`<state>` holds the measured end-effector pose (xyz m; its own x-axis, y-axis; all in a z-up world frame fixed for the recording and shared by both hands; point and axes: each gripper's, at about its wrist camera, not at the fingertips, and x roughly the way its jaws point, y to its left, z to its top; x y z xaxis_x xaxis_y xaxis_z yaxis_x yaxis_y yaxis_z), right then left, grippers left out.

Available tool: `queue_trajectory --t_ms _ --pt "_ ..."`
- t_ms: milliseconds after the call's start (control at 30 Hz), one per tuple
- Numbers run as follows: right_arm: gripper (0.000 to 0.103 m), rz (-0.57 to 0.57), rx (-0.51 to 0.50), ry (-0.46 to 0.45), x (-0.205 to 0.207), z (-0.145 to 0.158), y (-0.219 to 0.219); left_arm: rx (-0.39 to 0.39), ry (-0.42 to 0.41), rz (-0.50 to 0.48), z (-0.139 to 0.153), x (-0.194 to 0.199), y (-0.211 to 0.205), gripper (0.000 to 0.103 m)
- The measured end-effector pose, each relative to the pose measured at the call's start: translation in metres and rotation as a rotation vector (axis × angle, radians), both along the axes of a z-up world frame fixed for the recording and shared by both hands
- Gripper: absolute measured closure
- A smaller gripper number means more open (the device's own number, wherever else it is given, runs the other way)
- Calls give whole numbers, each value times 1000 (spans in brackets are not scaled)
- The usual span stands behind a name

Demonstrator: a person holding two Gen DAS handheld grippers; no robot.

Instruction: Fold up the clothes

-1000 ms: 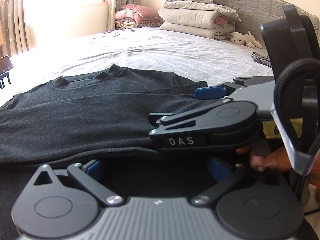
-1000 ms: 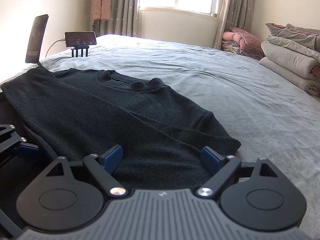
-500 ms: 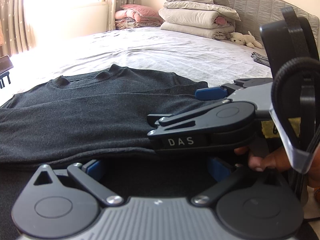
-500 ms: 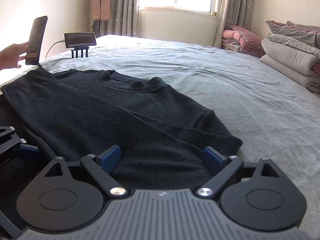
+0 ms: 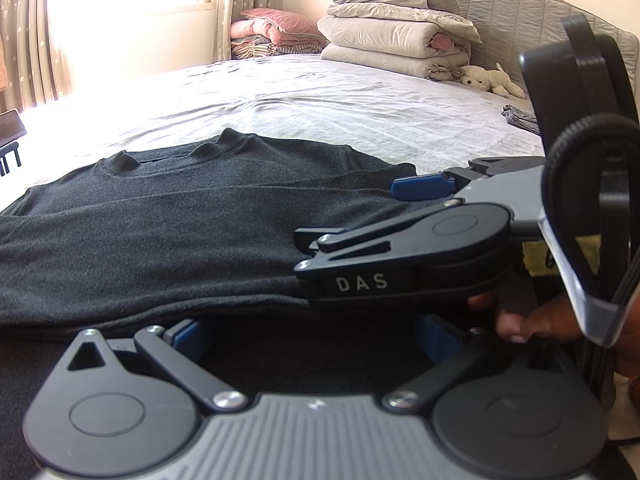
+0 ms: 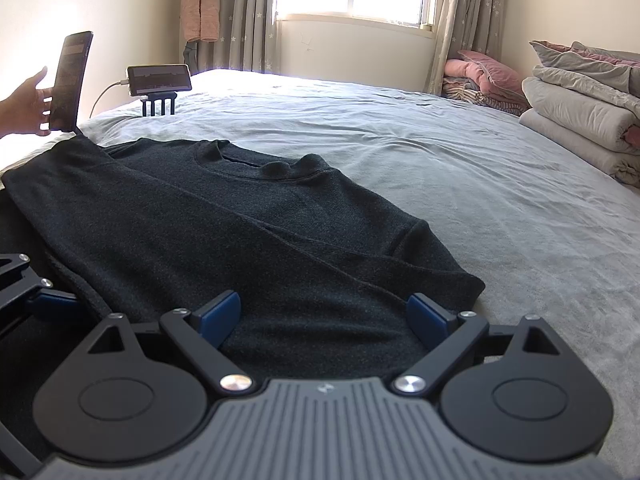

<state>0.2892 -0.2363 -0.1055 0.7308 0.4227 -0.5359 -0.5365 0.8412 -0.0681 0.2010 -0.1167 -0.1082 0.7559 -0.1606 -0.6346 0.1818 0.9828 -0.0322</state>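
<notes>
A dark grey sweater (image 5: 168, 232) lies flat on the bed, neckline away from me and one sleeve folded across its front (image 6: 248, 224). My left gripper (image 5: 314, 334) stands open at the near hem, with dark fabric below its blue pads. My right gripper (image 6: 324, 314) is open too, low over the sweater's near right corner. In the left wrist view the right gripper's body (image 5: 400, 256) crosses from the right, held by a hand (image 5: 528, 320). The left gripper's blue finger (image 6: 52, 304) shows at the left edge of the right wrist view.
The bed sheet (image 6: 460, 168) is pale and wrinkled. Folded quilts (image 5: 392, 40), pink pillows (image 5: 276, 28) and a plush toy (image 5: 492, 80) sit at the head. A phone on a stand (image 6: 160, 80) and an upright phone (image 6: 72, 80) touched by a hand (image 6: 28, 104) are at the far left.
A hand has come in at the far left and reached the upright phone. Both grippers and the sweater have stayed almost where they were.
</notes>
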Motion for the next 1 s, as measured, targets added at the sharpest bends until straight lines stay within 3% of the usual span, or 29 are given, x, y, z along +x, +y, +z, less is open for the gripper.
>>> queue_trajectory --t_ms 633,767,1000 --pt "5 -8 26 17 2 5 -5 3 -5 -3 0 -1 -1 0" --pt "5 -7 80 55 4 16 -18 0 -6 -3 0 -2 0 0" --pt "5 2 131 213 14 32 -42 -1 -6 -3 0 -2 0 0"
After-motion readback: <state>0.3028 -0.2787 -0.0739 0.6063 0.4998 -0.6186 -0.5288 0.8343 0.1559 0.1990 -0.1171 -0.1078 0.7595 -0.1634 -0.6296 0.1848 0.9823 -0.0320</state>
